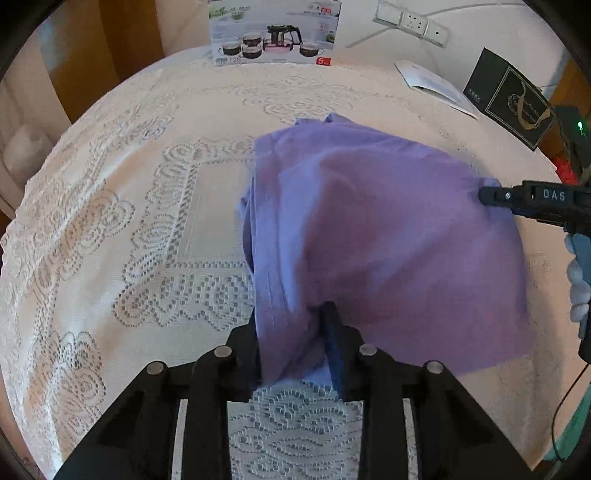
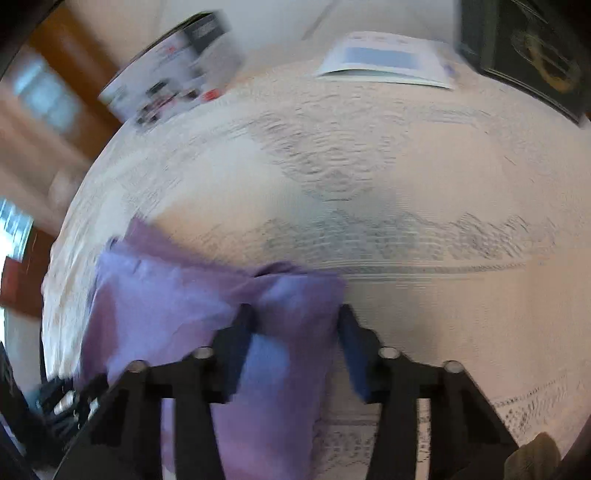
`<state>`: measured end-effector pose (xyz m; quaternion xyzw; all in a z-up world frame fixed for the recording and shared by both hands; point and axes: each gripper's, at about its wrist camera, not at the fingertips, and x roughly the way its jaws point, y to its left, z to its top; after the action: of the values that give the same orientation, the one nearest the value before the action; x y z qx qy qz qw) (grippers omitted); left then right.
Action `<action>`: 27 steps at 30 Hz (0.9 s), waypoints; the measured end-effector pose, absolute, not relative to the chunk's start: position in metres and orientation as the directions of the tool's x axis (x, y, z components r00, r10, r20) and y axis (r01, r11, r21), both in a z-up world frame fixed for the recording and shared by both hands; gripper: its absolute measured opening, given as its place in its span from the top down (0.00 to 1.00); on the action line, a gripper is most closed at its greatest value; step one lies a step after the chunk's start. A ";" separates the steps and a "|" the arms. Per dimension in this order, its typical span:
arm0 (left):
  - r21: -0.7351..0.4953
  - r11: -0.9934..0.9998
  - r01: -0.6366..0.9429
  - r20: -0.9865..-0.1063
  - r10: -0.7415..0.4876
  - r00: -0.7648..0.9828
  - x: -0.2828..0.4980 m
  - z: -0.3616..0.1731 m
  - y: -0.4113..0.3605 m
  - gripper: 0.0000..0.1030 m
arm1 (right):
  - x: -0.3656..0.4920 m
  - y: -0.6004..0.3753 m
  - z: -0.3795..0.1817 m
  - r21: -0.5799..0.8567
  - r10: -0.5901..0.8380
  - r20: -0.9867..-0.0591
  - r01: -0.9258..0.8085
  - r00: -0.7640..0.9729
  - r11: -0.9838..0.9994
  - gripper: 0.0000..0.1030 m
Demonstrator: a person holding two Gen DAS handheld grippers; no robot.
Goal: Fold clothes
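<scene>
The purple garment (image 1: pixel 369 229) lies bunched right of centre on the lace-covered table (image 1: pixel 129 221), with bare cloth open to its left. The left gripper (image 1: pixel 291 332) has its jaws closed on the near hem; the right gripper (image 2: pixel 295 332) has fabric gathered between narrowed jaws, though blur hides how firmly they press. A tea-set box (image 1: pixel 273 33) lines the far edge.
</scene>
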<state>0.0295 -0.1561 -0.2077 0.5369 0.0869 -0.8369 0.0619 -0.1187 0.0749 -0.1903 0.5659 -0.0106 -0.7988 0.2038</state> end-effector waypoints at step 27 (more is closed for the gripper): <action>-0.109 -0.959 0.263 -0.899 -0.018 -0.437 0.039 -0.208 -0.162 0.82 | -0.125 0.086 -0.199 0.370 -0.438 -0.865 0.276 -0.245 -0.887 0.79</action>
<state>0.0388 -0.1617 -0.2079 0.5238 0.1170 -0.8396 0.0838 -0.1252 0.0864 -0.1986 0.5708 -0.0709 -0.7859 0.2269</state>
